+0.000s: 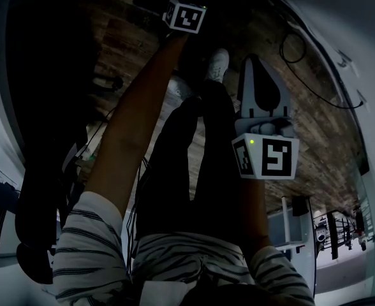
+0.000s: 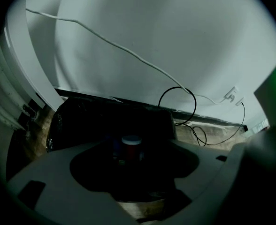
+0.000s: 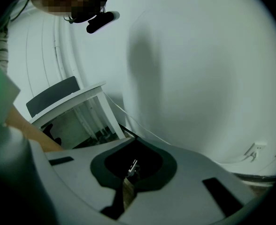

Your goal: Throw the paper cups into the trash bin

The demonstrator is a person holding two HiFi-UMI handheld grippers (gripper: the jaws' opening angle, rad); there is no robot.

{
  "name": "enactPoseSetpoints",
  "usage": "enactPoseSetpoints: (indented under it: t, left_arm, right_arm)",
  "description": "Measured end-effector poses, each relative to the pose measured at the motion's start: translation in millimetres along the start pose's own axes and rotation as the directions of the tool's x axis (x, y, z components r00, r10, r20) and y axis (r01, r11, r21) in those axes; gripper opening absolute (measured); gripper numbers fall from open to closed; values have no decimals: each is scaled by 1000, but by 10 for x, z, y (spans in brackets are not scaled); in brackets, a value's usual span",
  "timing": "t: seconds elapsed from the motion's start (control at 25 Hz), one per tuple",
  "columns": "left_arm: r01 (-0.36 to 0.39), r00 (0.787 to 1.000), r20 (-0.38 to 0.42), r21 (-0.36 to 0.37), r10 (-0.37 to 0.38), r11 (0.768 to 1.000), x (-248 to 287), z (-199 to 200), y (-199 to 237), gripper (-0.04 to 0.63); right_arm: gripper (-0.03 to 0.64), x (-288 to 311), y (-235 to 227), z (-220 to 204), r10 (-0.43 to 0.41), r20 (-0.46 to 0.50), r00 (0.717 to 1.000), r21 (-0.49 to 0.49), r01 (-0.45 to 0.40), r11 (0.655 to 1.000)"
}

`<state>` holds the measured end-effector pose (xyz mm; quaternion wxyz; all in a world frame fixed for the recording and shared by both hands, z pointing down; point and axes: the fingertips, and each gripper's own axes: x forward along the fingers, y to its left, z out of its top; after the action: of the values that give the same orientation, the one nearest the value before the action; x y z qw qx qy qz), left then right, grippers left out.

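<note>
In the left gripper view a red paper cup (image 2: 131,144) with a white rim stands upright between the jaws, something blue at its left side. My left gripper (image 2: 133,150) looks shut on it, though the picture is dark. Just beyond the jaws is the trash bin (image 2: 110,118), lined with a black bag. In the head view only the left gripper's marker cube (image 1: 186,16) shows, at the end of an outstretched arm. My right gripper (image 1: 254,64) hangs by the person's right leg, and its jaws (image 3: 134,144) are shut with nothing between them.
A white wall (image 2: 175,41) rises behind the bin, with a thin white cable (image 2: 105,39) and a black looped cable (image 2: 178,104) running to an outlet (image 2: 232,96). A white table frame (image 3: 77,102) stands at left. Wood floor (image 1: 315,132) and the person's shoe (image 1: 217,62) lie below.
</note>
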<state>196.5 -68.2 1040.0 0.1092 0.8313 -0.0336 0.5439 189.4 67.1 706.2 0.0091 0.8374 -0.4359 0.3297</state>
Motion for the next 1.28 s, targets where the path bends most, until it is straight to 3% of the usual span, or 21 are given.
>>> enactPoseSetpoints:
  t: [0.52, 1.12, 1.28]
  left_arm:
    - [-20, 1000, 3, -46, 21, 999, -271, 72, 85, 311]
    - [-4, 999, 51, -99, 9, 995, -870, 210, -171, 219]
    - [-13, 997, 77, -71, 19, 997, -1097, 268, -213, 189]
  right_arm:
    - [9, 3, 116, 107, 17, 10, 1000, -2, -17, 1000]
    - [9, -321, 179, 395, 20, 45, 999, -15, -19, 1000]
    - [9, -436, 250, 497, 24, 53, 998, -18, -23, 1000]
